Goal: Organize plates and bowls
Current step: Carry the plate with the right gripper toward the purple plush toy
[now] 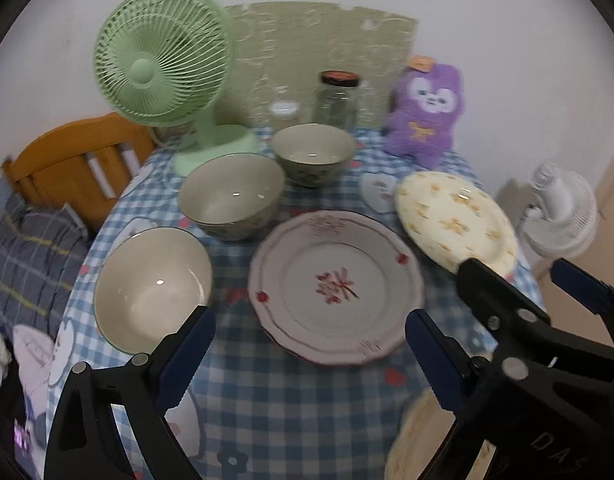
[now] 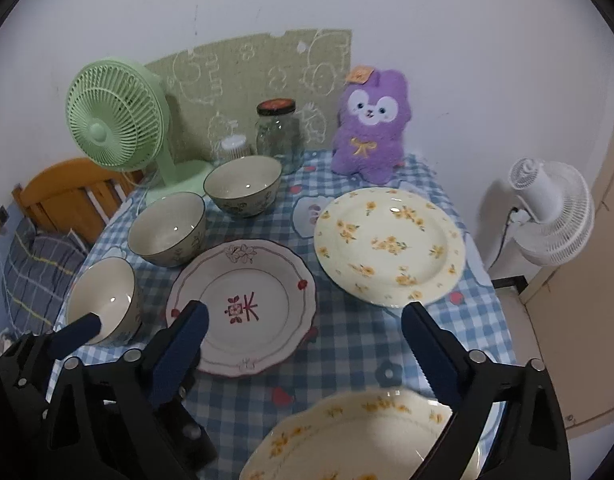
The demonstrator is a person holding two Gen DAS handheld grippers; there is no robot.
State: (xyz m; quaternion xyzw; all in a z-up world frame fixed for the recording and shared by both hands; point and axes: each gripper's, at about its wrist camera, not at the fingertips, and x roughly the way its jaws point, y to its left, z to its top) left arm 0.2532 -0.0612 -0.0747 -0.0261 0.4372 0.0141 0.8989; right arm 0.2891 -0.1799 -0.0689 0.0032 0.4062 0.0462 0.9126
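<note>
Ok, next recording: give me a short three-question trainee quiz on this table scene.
1. How many bowls stand on the blue checked tablecloth?
2. True or false: the round yellow-flowered plate is stacked on the scalloped plate with a red character.
3. Which stands beside the lidded clear glass jar? A) purple plush toy B) kettle C) mug

Key
1. Three: near bowl, middle bowl, far bowl.
2. False; they lie side by side, apart.
3. A

bowls (image 2: pixel 167 234) & plates (image 2: pixel 389 246) crowd tabletop; gaps narrow.
</note>
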